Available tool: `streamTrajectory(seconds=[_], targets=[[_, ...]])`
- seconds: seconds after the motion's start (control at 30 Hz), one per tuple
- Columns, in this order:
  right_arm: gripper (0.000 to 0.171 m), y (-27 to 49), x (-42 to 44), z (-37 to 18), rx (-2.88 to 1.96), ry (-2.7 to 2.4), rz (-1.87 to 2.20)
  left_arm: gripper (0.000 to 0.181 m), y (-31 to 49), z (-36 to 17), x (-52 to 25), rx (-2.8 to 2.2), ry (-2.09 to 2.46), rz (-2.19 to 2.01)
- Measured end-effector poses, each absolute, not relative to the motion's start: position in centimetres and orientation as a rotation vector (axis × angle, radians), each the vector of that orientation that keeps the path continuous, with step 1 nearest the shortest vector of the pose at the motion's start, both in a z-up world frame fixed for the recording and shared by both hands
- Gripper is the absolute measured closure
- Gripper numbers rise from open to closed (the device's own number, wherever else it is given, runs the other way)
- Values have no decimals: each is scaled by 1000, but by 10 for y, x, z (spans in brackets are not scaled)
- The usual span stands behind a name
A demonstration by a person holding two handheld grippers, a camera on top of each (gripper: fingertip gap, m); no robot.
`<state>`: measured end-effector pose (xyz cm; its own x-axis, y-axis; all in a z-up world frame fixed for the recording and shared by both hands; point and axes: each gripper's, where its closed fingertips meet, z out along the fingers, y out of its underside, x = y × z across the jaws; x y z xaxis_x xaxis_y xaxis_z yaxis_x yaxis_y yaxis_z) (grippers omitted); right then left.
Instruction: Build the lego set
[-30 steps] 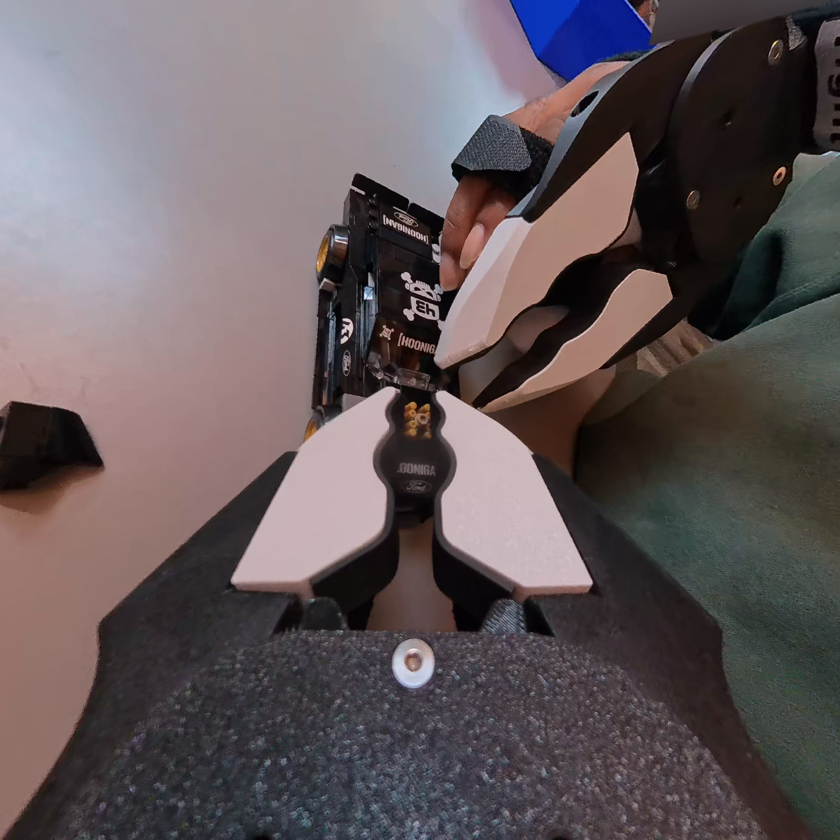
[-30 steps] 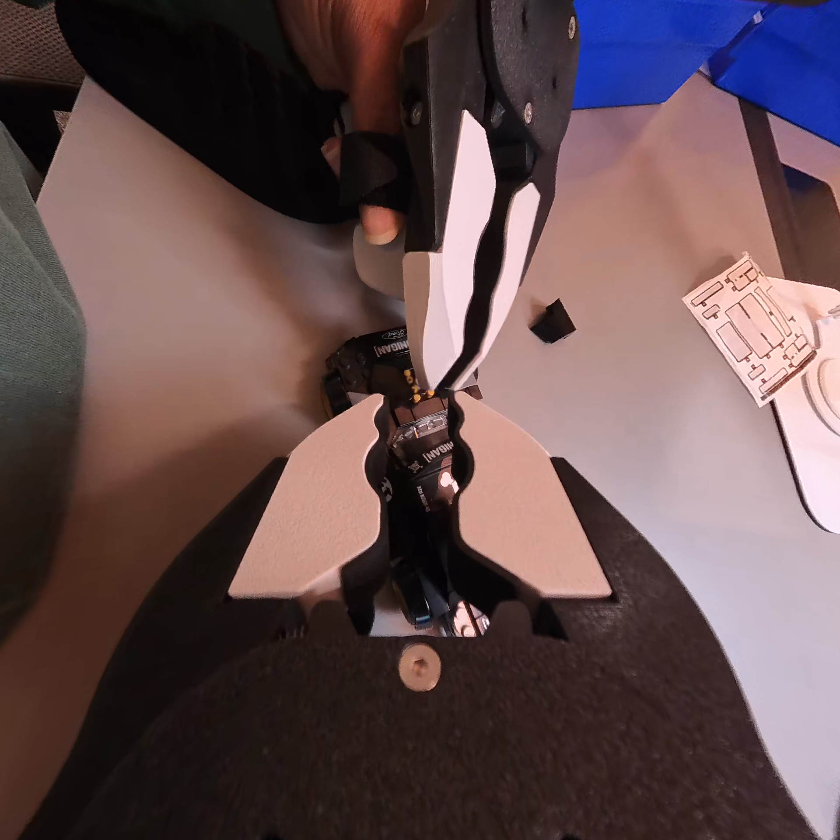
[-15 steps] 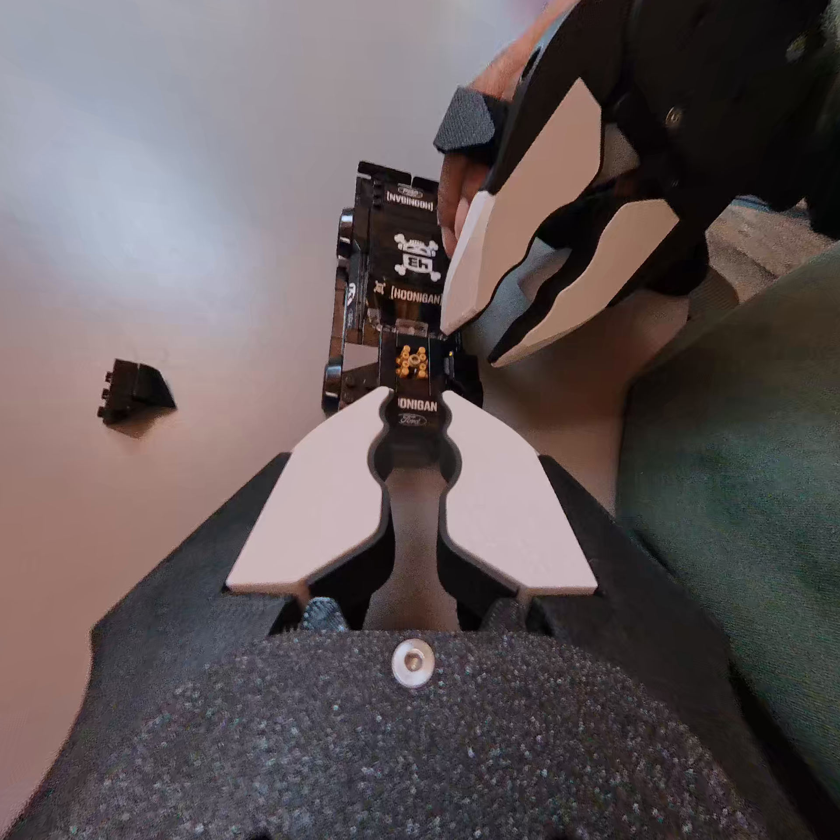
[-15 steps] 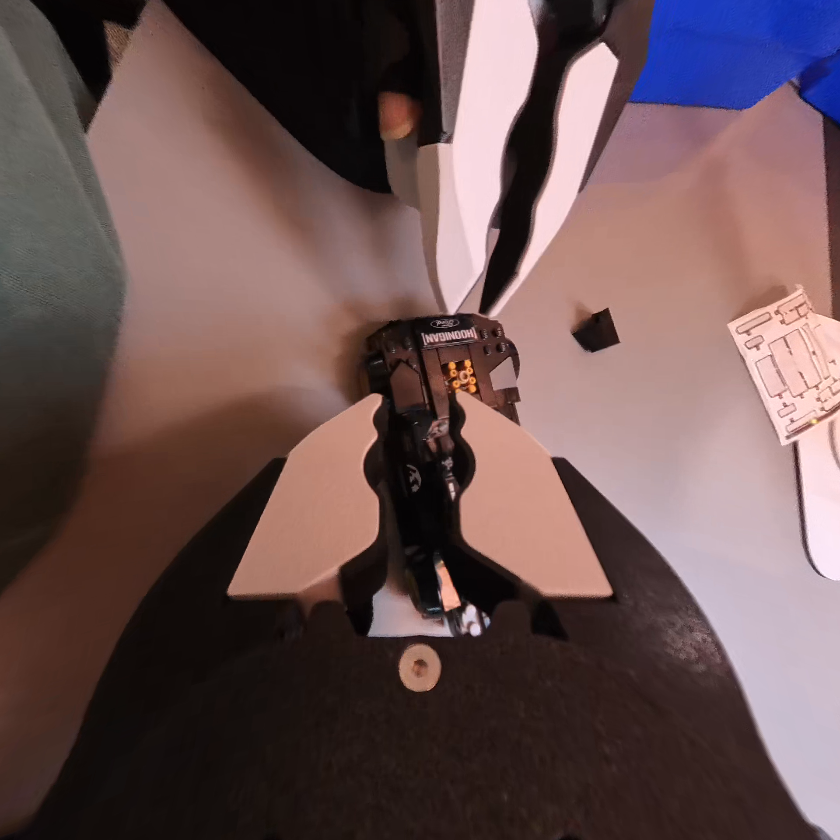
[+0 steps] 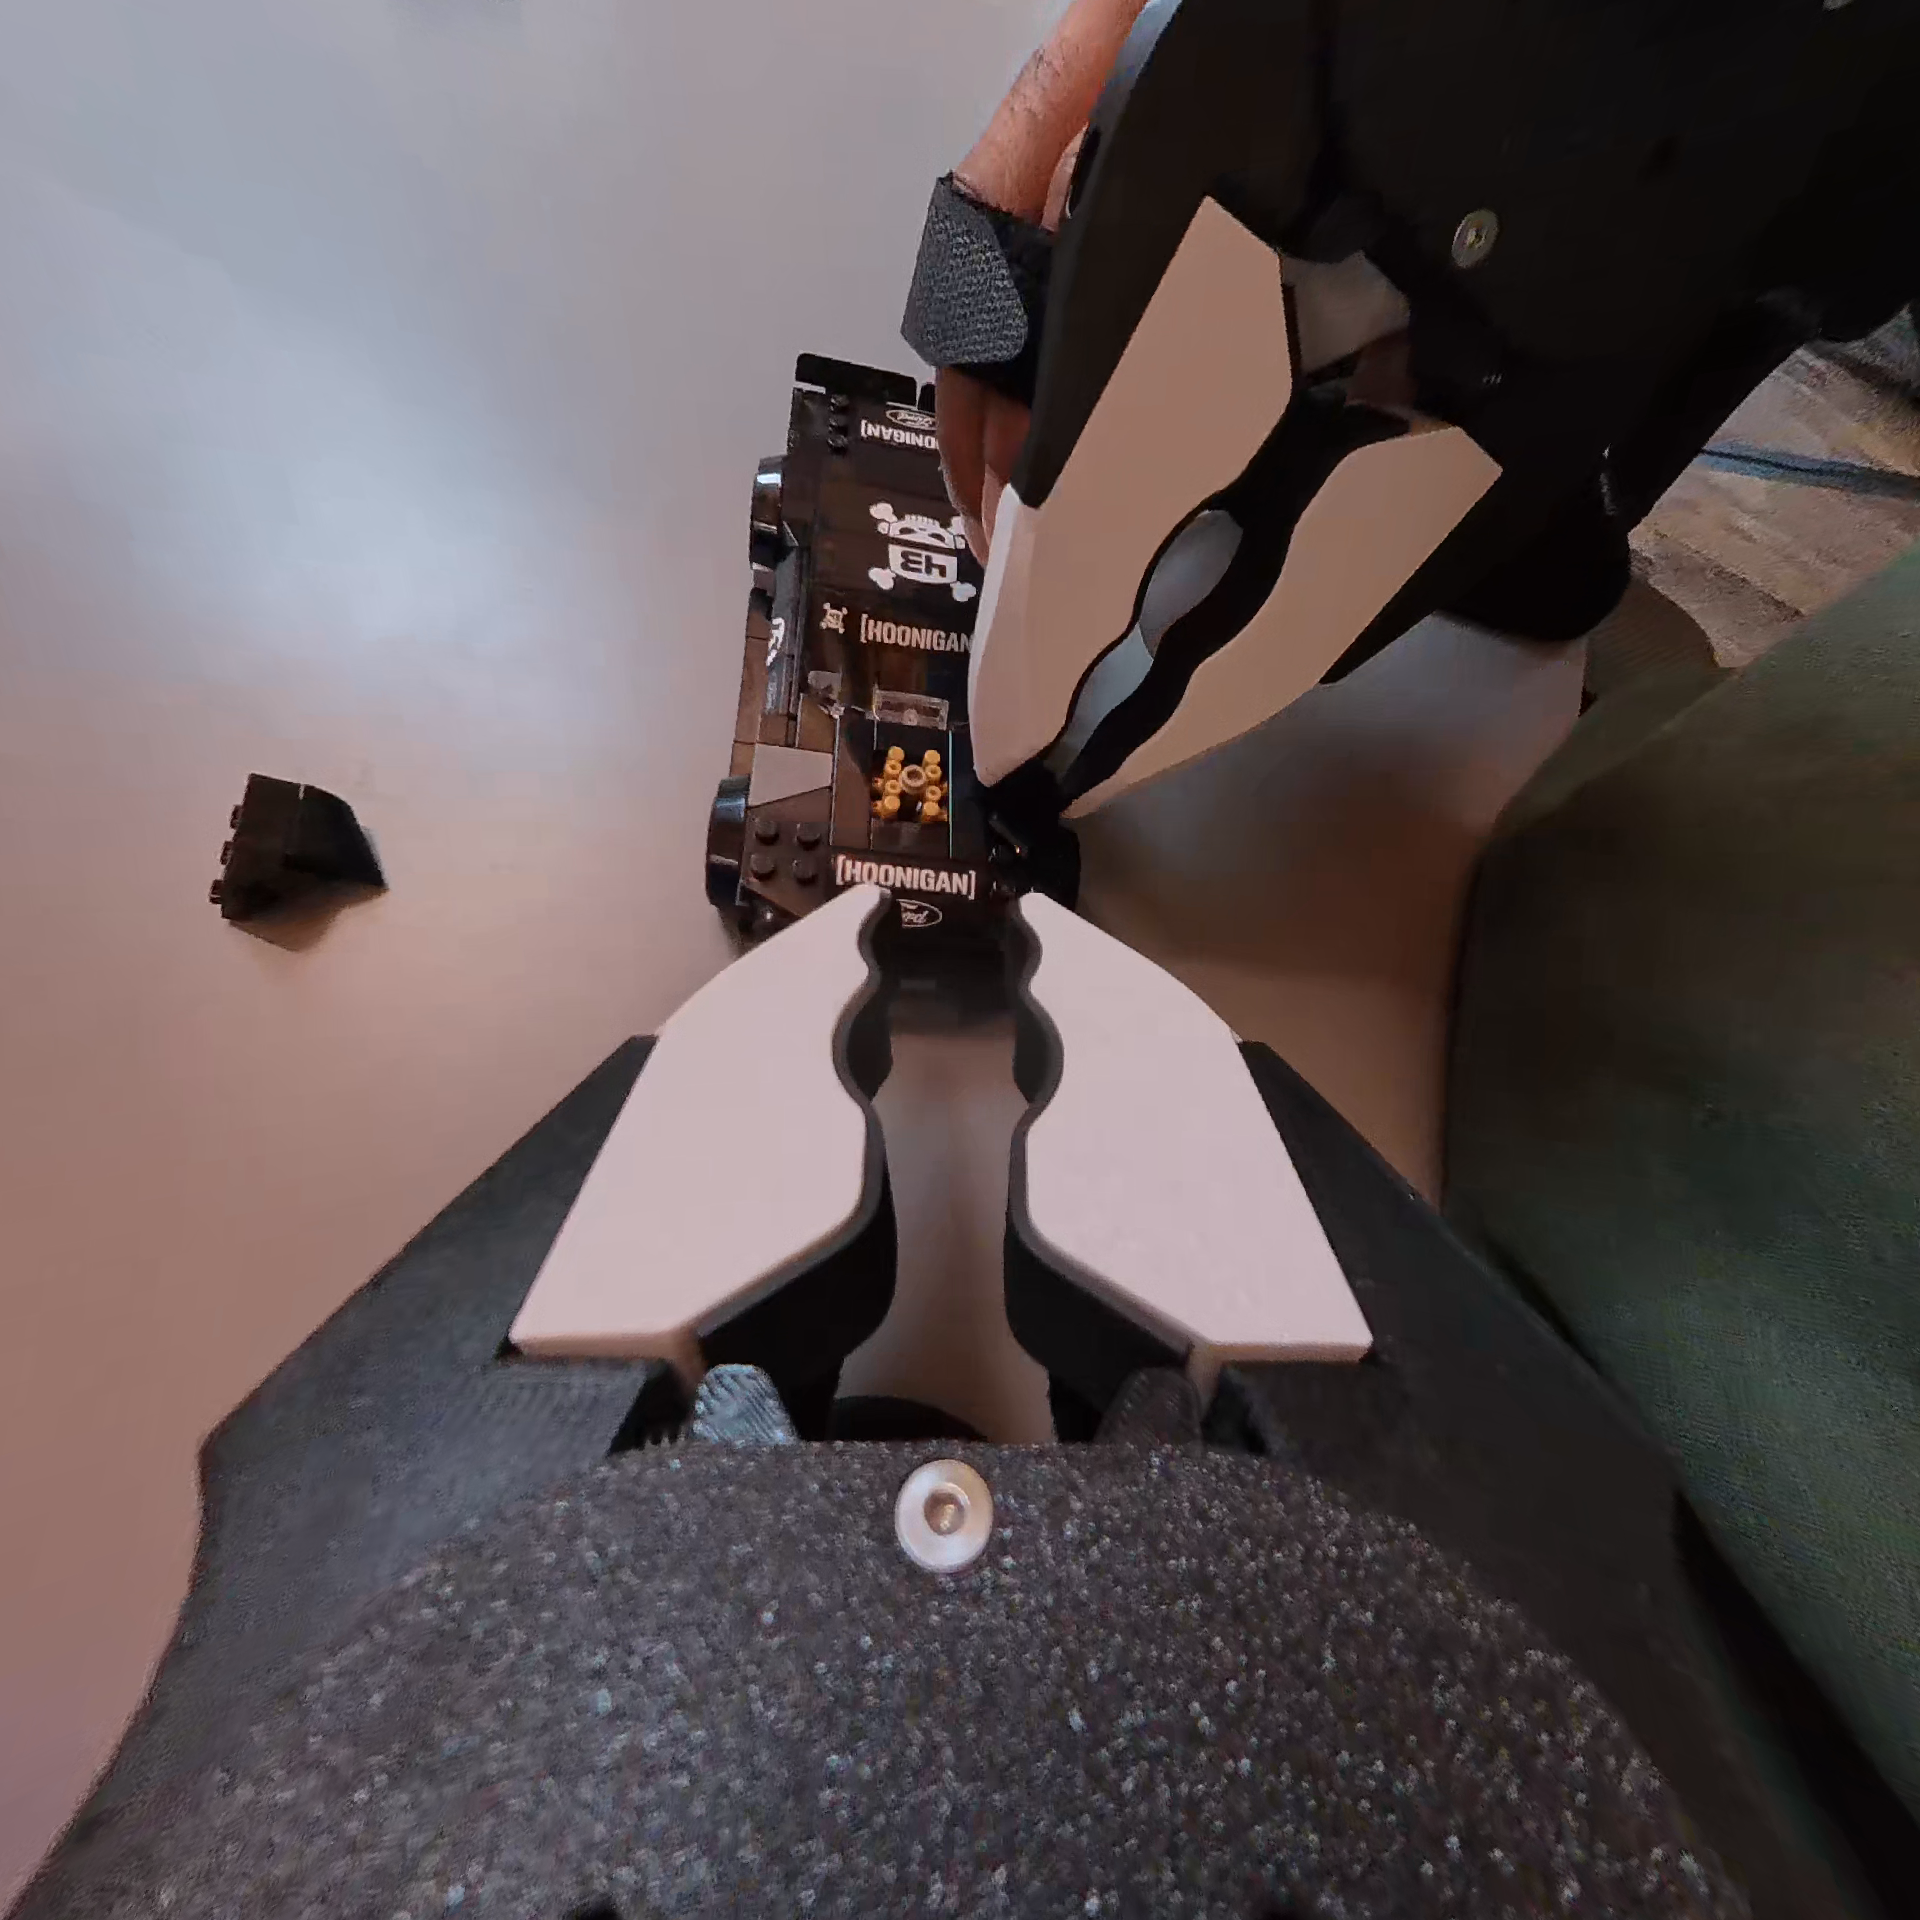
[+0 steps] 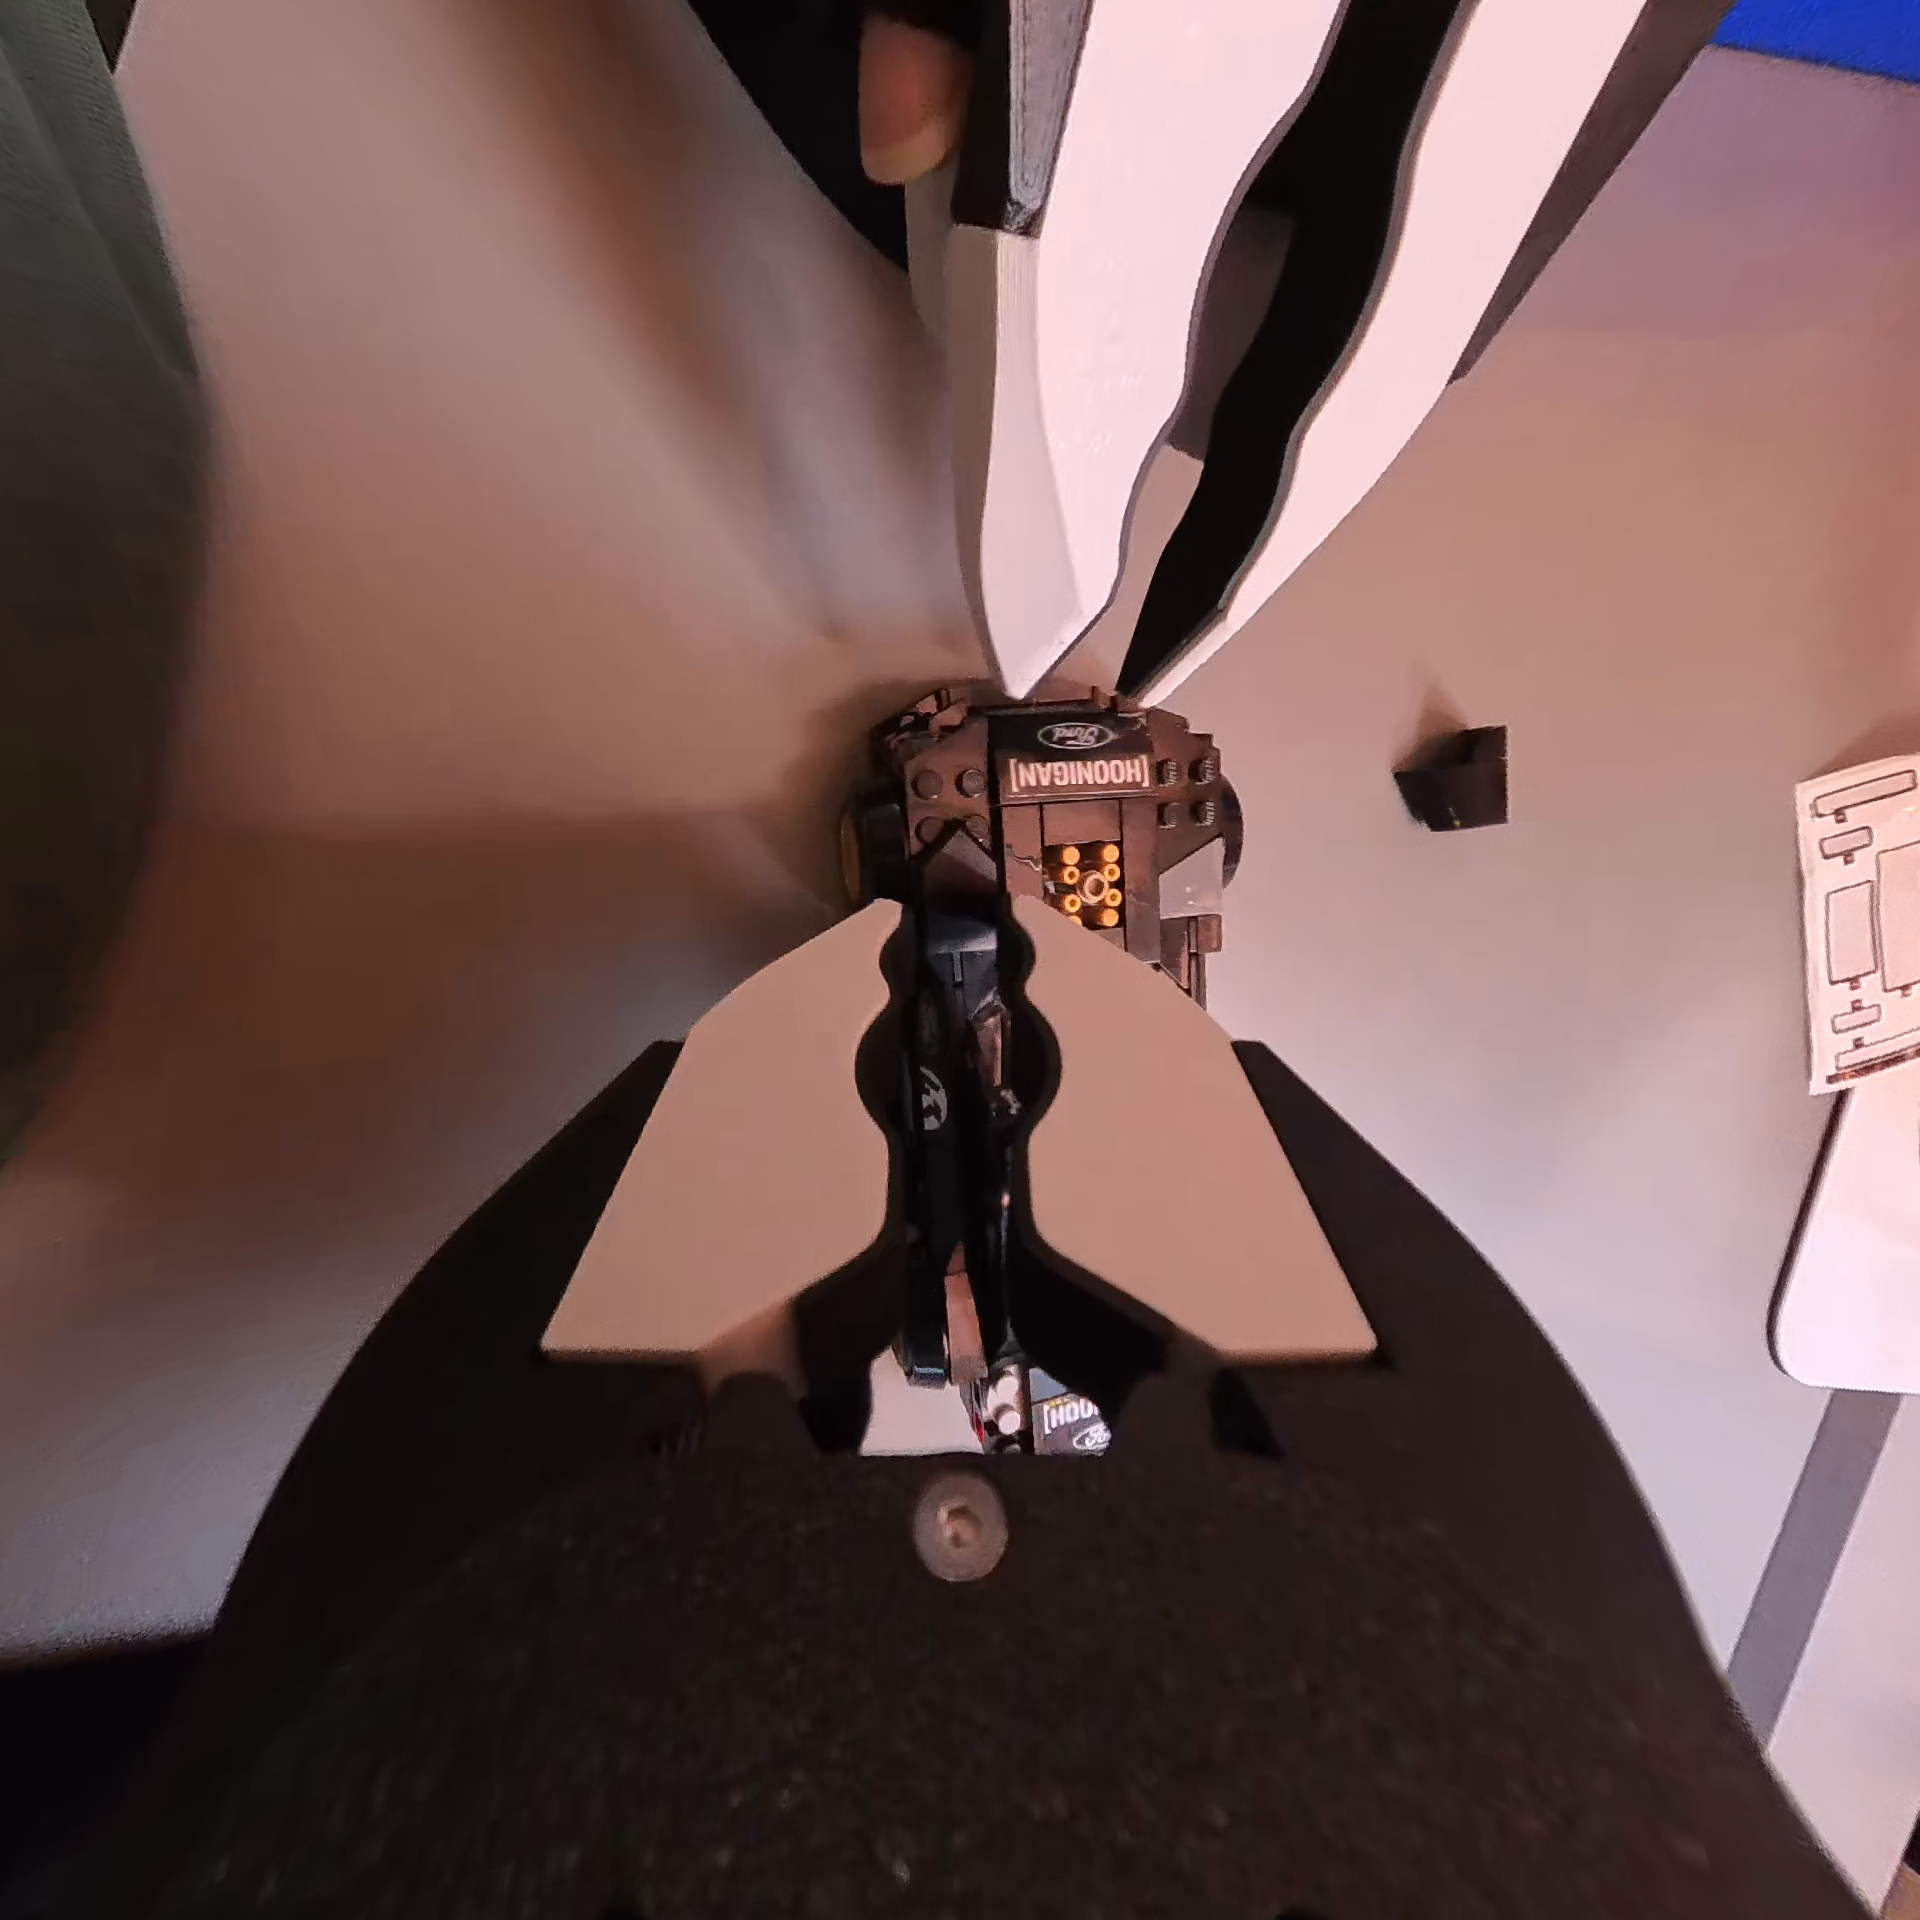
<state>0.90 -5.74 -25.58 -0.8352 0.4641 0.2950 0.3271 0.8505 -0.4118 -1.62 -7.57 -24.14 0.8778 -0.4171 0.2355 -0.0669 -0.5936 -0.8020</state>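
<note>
- Your left tool (image 5: 943,914) sits low in the left wrist view, its jaws narrowly parted around the near end of the black lego car (image 5: 862,665); you cannot tell whether they grip it.
- Your right tool (image 6: 954,920) is closed on a thin side section of the car.
- The car lies mid-frame on the pale worktop (image 5: 364,416).
- A loose black brick (image 5: 291,847) lies apart at left.
- In the right wrist view, a sticker sheet (image 6: 1865,925) lies at the right edge.
</note>
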Motion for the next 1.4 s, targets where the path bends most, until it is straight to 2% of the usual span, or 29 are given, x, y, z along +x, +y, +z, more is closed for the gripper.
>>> streamTrajectory(seconds=[0.13, 0.23, 0.43, 0.67, 0.87, 1.07, 1.4], targets=[[158, -57, 10, -254, -630, -2629, 518, 161, -77, -244, -13, -2165, 375, -520], [166, -58, 9, -247, -668, -2596, 578, 161, -75, -244, -9, -2162, 400, -528], [162, -55, 8, -254, -667, -2617, 538, 161, -71, -250, -4, -2189, 449, -524], [168, -53, 6, -251, -567, -2586, 511, 162, -68, -248, -4, -2184, 442, -520], [168, -47, -13, -225, -468, -2354, 516, 160, -62, -233, -6, -2112, 308, -700], [168, -41, -18, -230, -328, -2259, 394, 158, -54, -228, -7, -2097, 199, -854], [168, -42, -16, -235, -292, -2224, 363, 170, -50, -238, -7, -2146, 160, -870]])
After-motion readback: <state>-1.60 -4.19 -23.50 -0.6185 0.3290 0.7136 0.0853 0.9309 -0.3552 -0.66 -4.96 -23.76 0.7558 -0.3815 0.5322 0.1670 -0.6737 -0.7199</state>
